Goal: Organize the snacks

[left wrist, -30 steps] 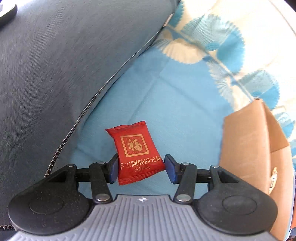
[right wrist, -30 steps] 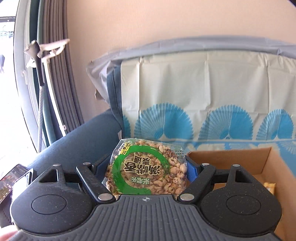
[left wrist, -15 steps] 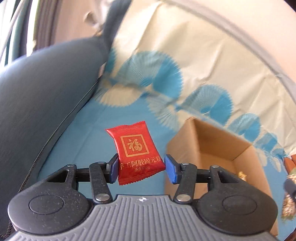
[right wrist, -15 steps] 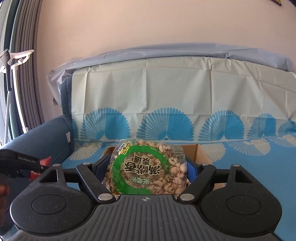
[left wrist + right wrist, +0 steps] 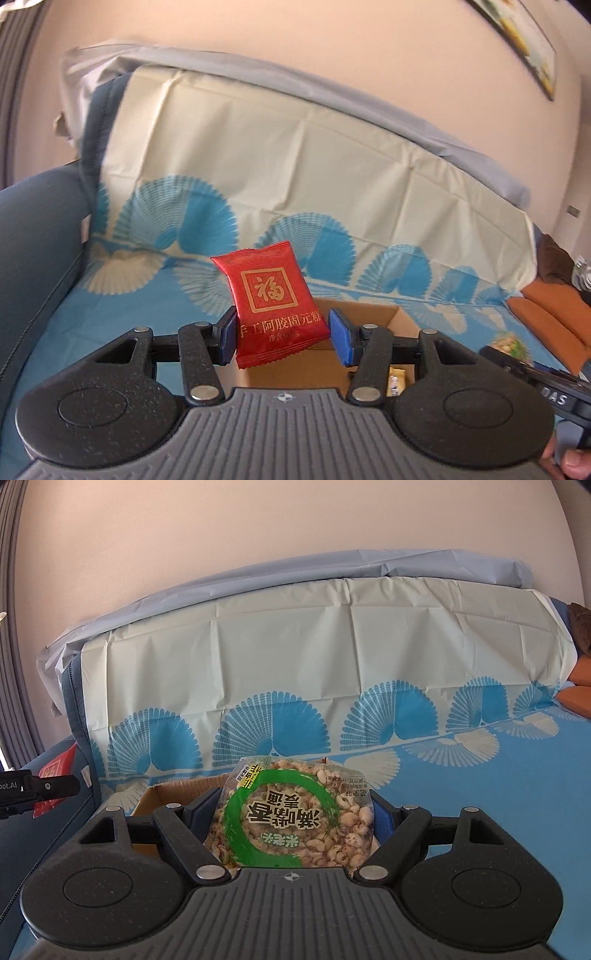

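My left gripper (image 5: 282, 338) is shut on a red snack packet (image 5: 275, 304) with gold characters and holds it upright above the near edge of an open cardboard box (image 5: 373, 317). A yellow packet (image 5: 395, 380) lies inside the box. My right gripper (image 5: 291, 819) is shut on a clear green-ringed puffed snack bag (image 5: 291, 812) and holds it over the box (image 5: 177, 792), which sits just behind it. The right gripper also shows at the right edge of the left wrist view (image 5: 532, 373), and the left gripper at the left edge of the right wrist view (image 5: 37, 788).
The box rests on a sofa seat under a blue fan-patterned cover (image 5: 498, 775). The dark blue armrest (image 5: 33, 229) is on the left. Orange cushions (image 5: 546, 317) lie at the far right. The pale backrest cover (image 5: 314, 646) rises behind.
Both grippers have swung up and toward the box, still holding their packets. The left view went from the seat beside the box to facing the backrest with the box below.
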### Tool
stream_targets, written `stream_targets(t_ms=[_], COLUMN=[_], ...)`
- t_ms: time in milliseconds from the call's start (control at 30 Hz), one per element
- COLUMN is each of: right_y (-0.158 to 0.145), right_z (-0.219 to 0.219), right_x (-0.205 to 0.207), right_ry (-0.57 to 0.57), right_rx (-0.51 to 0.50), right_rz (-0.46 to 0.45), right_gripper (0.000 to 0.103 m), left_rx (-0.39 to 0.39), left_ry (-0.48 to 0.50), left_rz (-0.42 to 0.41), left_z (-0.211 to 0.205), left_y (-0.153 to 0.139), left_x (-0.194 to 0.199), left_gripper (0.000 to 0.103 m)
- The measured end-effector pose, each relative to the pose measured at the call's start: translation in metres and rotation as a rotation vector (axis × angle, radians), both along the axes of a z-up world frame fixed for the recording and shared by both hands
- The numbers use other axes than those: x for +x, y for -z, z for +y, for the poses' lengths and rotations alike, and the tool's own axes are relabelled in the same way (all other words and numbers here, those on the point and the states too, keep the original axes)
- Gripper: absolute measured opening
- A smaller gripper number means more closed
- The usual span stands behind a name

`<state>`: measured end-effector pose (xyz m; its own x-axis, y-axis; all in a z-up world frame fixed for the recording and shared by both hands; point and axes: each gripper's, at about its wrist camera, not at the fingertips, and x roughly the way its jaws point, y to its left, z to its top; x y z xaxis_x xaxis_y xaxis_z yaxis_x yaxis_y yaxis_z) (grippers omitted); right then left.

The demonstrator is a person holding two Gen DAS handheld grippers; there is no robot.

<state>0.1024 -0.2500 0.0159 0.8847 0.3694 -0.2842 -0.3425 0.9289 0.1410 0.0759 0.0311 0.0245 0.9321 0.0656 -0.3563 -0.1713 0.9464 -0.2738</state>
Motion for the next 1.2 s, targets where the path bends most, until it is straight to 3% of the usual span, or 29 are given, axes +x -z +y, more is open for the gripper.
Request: stream_targets(t_ms=[433, 500, 533, 567, 600, 900, 1133, 1200], right_y=[0.003, 0.004, 0.004, 0.005, 0.005, 0.004, -0.007, -0.013], right_z=[0.003, 0.003, 0.004, 0.005, 0.006, 0.009, 0.007, 0.001], right_x=[0.002, 0.003, 0.004, 0.005, 0.005, 0.001, -0.021, -0.033], right_ry=[-0.011, -0.010, -0.006, -0.004, -0.001, 0.014, 0.013, 0.025], right_rx=[-0.034, -0.031, -0.033, -0.037, -0.039, -0.027, -0.040, -0.047], right_rz=[0.003, 0.011, 0.017, 0.022, 0.025, 0.017, 0.008, 0.012], right_gripper=[0.082, 0.084, 0.085, 0.087, 0.092, 0.100, 0.102, 0.102], left_rx=[0.008, -0.004, -0.009, -0.009, -0.003, 0.022, 0.095, 0.071], left_ry=[0.154, 0.163, 0.162, 0.152, 0.138, 0.105, -0.004, -0.009], left_rz=[-0.023, -0.011, -0.002, 0.003, 0.000, -0.006, -0.065, -0.044], left_z=[-0.030, -0.028, -0.028, -0.027, -0.027, -0.018, -0.018, -0.018], left_y=[0.008, 0.009, 0.010, 0.011, 0.011, 0.008, -0.006, -0.014], left_x=[0.006, 0.008, 0.009, 0.009, 0.007, -0.003, -0.043, -0.054], left_gripper=[0.057, 0.062, 0.068, 0.083, 0.088, 0.091, 0.091, 0.091])
